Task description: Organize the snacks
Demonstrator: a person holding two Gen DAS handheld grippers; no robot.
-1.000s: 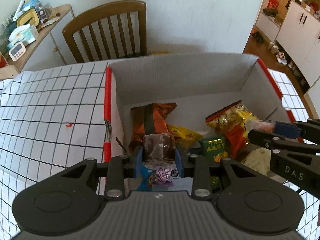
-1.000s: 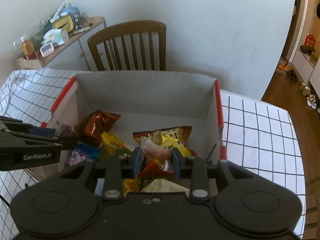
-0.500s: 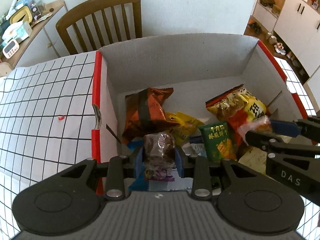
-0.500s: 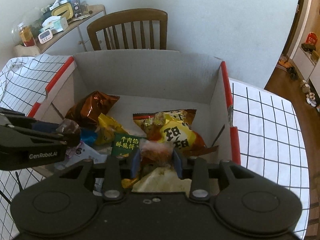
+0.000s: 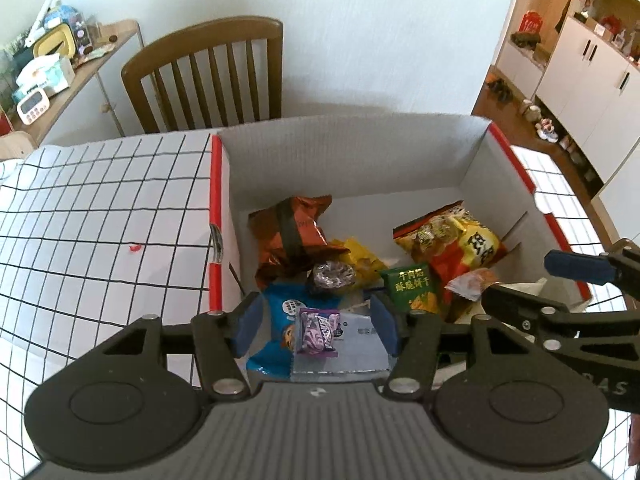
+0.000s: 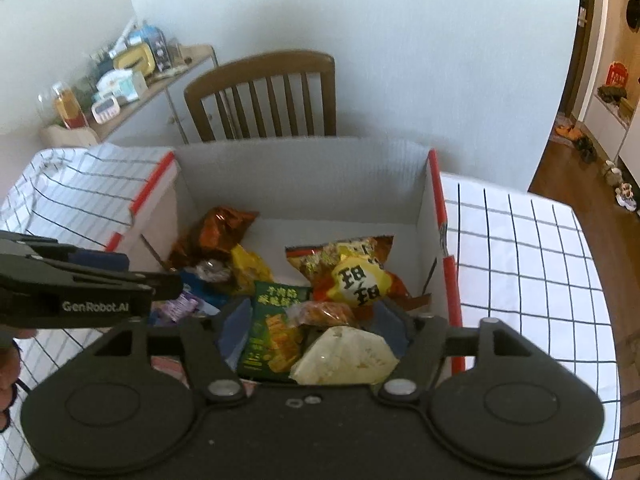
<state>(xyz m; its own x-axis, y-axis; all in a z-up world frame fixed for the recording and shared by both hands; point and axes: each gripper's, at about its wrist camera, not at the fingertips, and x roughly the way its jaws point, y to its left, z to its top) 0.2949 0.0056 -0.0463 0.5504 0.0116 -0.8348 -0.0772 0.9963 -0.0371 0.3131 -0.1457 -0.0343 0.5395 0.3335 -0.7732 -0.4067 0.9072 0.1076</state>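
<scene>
Two handheld grippers hover over an open cardboard box [image 5: 352,152] of snacks standing on a table with a grid-checked cloth [image 5: 100,216]. Nearest the box's front wall, the left gripper [image 5: 316,326] hangs with its blue-padded jaws spread wide and gripping nothing; a small purple-wrapped candy [image 5: 316,330] lies loose between them on a blue packet [image 5: 280,320] and a pale flat packet [image 5: 356,348] at the box's near left. The right gripper [image 6: 316,330], at the box's near right, is likewise wide open and empty, poised above a green biscuit packet [image 6: 276,332], a small clear packet with orange contents [image 6: 324,312] and a pale cream pouch [image 6: 348,356]. Just beyond the left gripper, still inside the box, a small dark foil-wrapped sweet [image 5: 332,276] rests against a yellow packet [image 5: 364,260]. Deeper in the box, a brown-orange crinkled bag [image 5: 288,236] lies along the left wall, and a large red-and-yellow chip bag [image 5: 460,240] lies toward the right wall. The box's far floor is bare white card, its side rims edged in red. Behind the box stands a wooden slat-back chair [image 5: 208,76] against a white wall, with a cluttered side cabinet [image 5: 60,76] to the chair's left.
</scene>
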